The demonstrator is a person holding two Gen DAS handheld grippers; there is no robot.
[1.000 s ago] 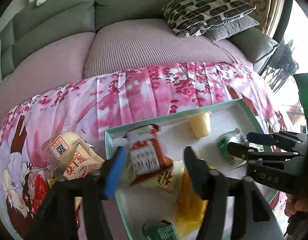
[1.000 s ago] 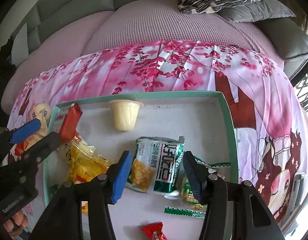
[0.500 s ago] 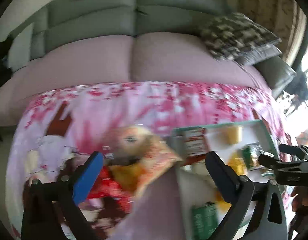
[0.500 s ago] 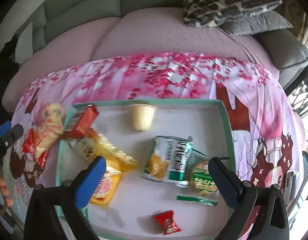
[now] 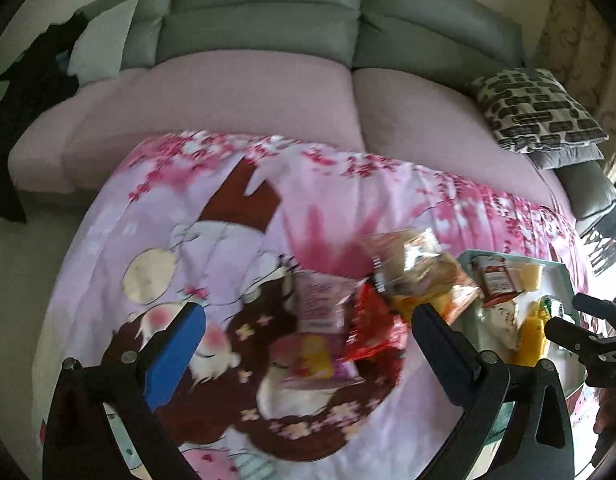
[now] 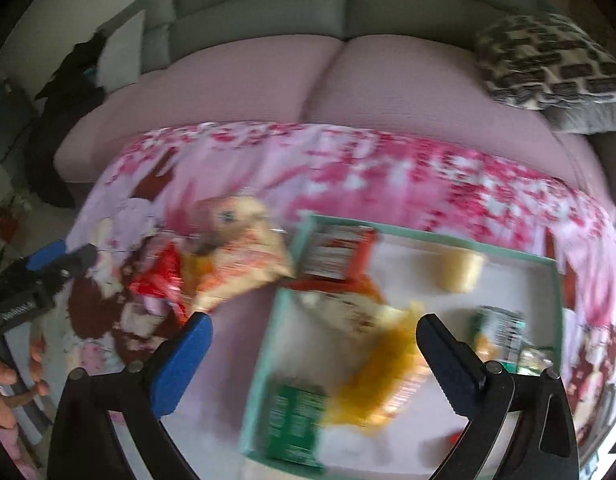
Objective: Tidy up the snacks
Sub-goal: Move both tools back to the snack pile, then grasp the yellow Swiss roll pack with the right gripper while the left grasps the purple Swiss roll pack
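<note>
A teal-rimmed tray (image 6: 428,235) on the pink floral cloth holds several snacks: a red-and-white packet (image 6: 336,254), a yellow jelly cup (image 6: 460,270), a yellow bag (image 6: 384,376) and a green packet (image 6: 296,420). Left of the tray lies a loose pile: a bread packet (image 5: 412,268), a red packet (image 5: 372,328) and a pink-and-yellow packet (image 5: 316,360). My left gripper (image 5: 308,344) is open and empty above the pile. My right gripper (image 6: 314,348) is open and empty above the tray's left rim. The tray also shows in the left wrist view (image 5: 564,276).
The cloth (image 5: 212,216) covers a low surface in front of a pink-and-grey sofa (image 5: 268,92). A black-and-white patterned pillow (image 5: 536,108) lies on the sofa at the right. Dark clothing (image 5: 28,92) hangs at the left.
Both grippers opened wide, let go of their packets in the tray and swung left. The left one now hangs over the loose pile; the right one sits over the tray's left edge.
</note>
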